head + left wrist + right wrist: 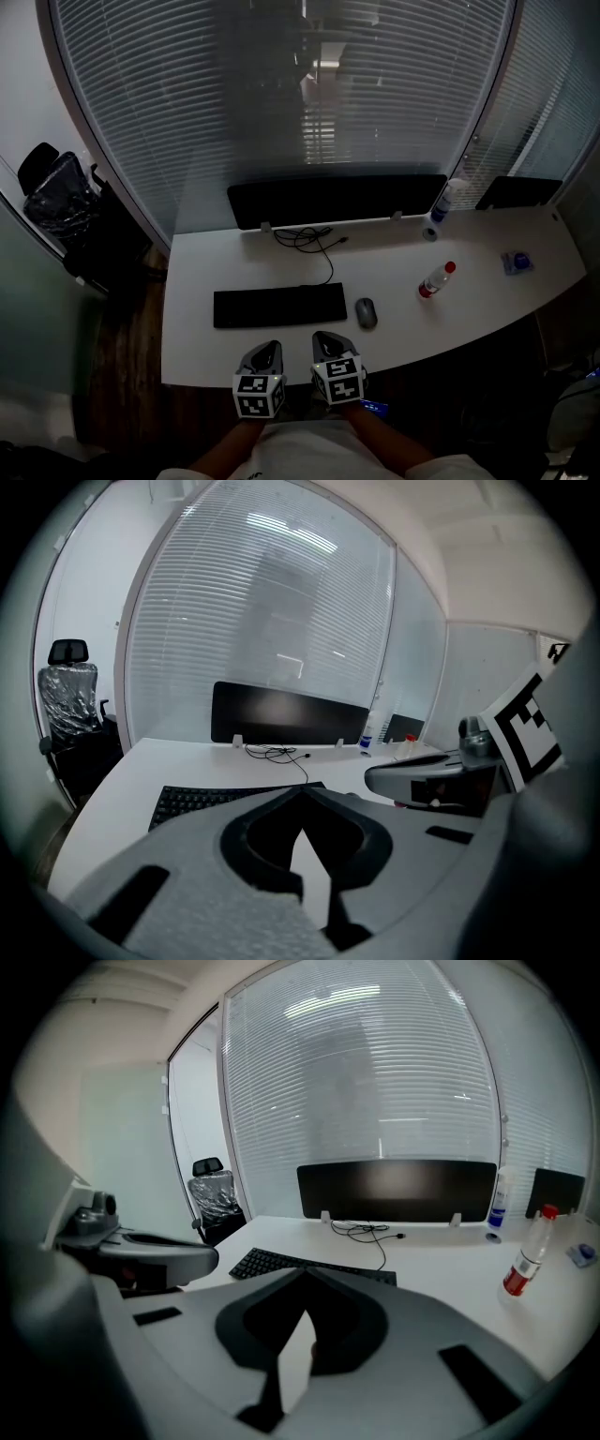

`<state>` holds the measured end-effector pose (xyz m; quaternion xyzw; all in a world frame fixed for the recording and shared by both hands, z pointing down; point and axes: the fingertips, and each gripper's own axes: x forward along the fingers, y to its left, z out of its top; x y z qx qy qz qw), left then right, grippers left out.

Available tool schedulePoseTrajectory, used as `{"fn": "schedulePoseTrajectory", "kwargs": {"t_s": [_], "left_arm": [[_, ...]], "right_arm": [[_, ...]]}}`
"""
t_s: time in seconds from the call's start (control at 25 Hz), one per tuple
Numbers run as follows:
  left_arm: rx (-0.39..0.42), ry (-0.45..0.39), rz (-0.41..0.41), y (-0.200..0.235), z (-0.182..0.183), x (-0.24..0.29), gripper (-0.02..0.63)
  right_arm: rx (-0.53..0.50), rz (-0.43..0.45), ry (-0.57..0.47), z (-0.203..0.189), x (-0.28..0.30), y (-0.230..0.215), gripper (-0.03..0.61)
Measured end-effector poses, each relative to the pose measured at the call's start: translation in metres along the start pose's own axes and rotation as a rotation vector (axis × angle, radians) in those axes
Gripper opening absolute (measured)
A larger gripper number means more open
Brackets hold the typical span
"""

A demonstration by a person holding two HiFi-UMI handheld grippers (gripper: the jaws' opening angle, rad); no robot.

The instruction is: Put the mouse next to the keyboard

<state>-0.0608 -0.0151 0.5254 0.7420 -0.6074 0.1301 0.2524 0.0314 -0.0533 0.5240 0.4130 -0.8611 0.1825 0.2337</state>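
I am holding my left claw (pixel 302 794) and right claw (pixel 305 1274) side by side over the near edge of the tabletop (pixel 187 356), both pointing forward and down. Each one is sitting fully closed, tips meeting, with nothing between them.

Just ahead, the keyboard (pixel 279 305) is lying square to me. The mouse (pixel 366 312) is resting just beside its right end, seemingly with a slight gap between them. That is looking to me like the place the task is asking for, so I am judging the job done or nearly so.

The danger from here is my own meddling. If I am pushing the right claw forward while it is closed, it will be shoving the mouse rather than gripping it, and sending it away from the keyboard. The mouse is rounded and probably slick, so an off-centre pinch could be squirting it out sideways.

Further right, a red-capped bottle (pixel 436 280) is standing upright, and a wide swing of the right claw could be tipping it. Beyond the keyboard a loose cable (pixel 309 239) is lying in front of the dark screen (pixel 336 199), well clear of all this.
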Motion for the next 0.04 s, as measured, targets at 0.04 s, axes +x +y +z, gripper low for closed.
{"fn": "schedulePoseTrajectory", "kwargs": {"t_s": [0.04], "left_arm": [[-0.003, 0.002, -0.003, -0.0012, -0.0003, -0.0015, 0.005]], "right_arm": [[0.001, 0.0, 0.002, -0.0002, -0.0016, 0.0008, 0.003]]}}
